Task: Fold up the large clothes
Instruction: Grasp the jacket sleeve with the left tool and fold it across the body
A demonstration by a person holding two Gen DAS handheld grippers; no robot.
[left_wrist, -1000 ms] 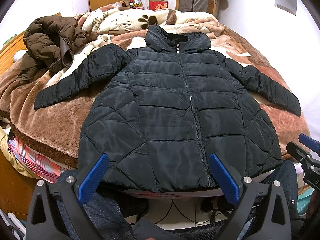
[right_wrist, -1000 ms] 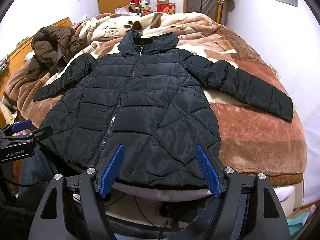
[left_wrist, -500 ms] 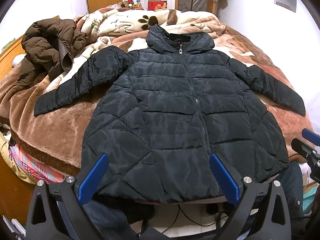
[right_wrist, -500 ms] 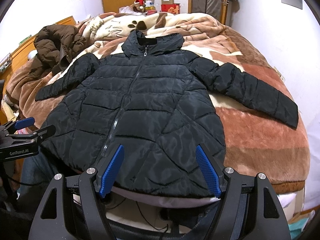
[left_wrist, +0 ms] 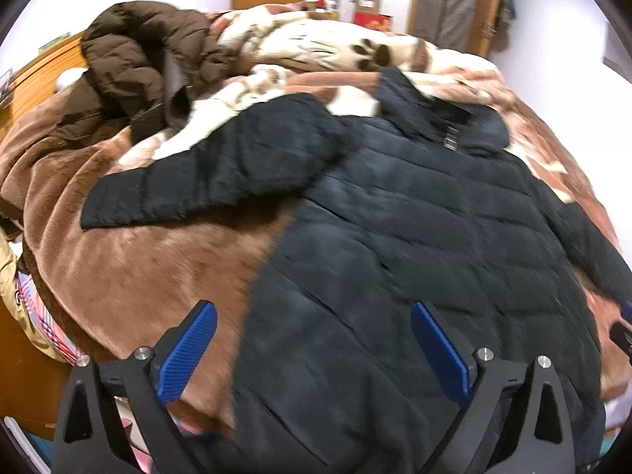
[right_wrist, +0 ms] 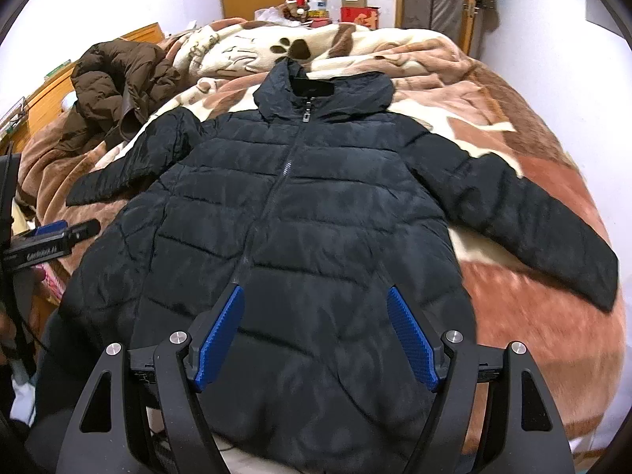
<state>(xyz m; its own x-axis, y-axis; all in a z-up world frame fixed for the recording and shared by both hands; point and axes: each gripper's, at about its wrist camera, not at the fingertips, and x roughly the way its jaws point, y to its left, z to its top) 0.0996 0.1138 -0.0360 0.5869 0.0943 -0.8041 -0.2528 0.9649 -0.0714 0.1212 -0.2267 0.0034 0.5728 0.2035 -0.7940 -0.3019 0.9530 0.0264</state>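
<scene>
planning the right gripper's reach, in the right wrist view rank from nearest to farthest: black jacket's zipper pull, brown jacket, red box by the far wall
From the right gripper:
1. Zipper pull, straight ahead at the black jacket collar.
2. Brown jacket, heaped to the left and a little further back on the bed.
3. Red box, beyond the bed's far end.
</scene>
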